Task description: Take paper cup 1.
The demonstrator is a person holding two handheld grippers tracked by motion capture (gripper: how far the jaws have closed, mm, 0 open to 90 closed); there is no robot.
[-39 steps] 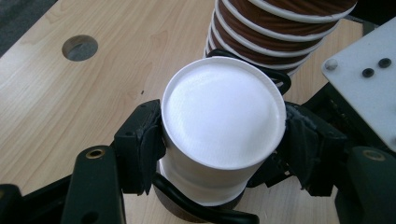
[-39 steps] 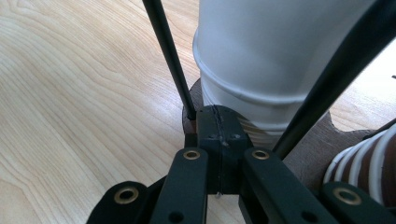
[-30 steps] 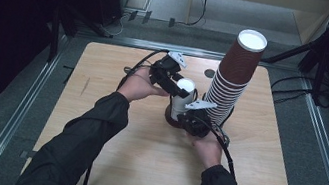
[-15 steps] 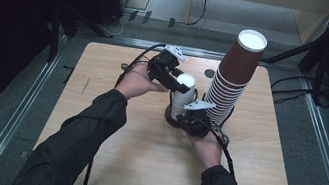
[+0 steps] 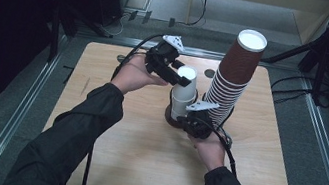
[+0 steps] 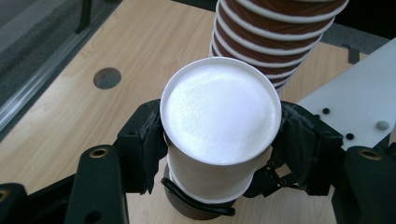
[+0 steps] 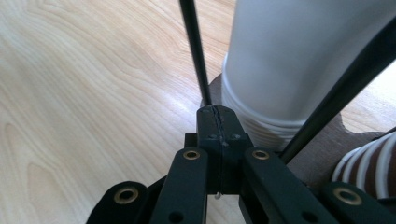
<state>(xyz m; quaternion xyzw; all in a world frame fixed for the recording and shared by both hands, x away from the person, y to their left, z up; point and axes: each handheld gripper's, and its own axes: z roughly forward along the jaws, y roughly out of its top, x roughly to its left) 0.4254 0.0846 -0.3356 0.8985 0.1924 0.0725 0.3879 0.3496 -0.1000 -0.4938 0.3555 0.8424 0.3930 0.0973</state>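
A white paper cup (image 6: 219, 112), upside down, is clamped between the pads of my left gripper (image 6: 219, 154); in the high view this cup (image 5: 187, 72) sits raised on top of a short stack of white cups (image 5: 182, 103), with the left gripper (image 5: 180, 80) reaching in from the left. My right gripper (image 5: 188, 119) is low at the foot of that stack. Its jaws (image 7: 218, 116) are pressed together on a thin black wire loop (image 7: 192, 46) that runs round the white stack (image 7: 299, 60). The stack stands on a round brown base (image 7: 322, 144).
A tall leaning stack of brown cups (image 5: 233, 78) stands just right of the white stack, close behind the held cup (image 6: 275, 28). The wooden table (image 5: 116, 155) has two round holes near its far edge (image 5: 209, 73). Metal rails border it.
My left gripper has risen with the white cup, drawing it up off the white stack. The right gripper has stayed at the stack's foot.
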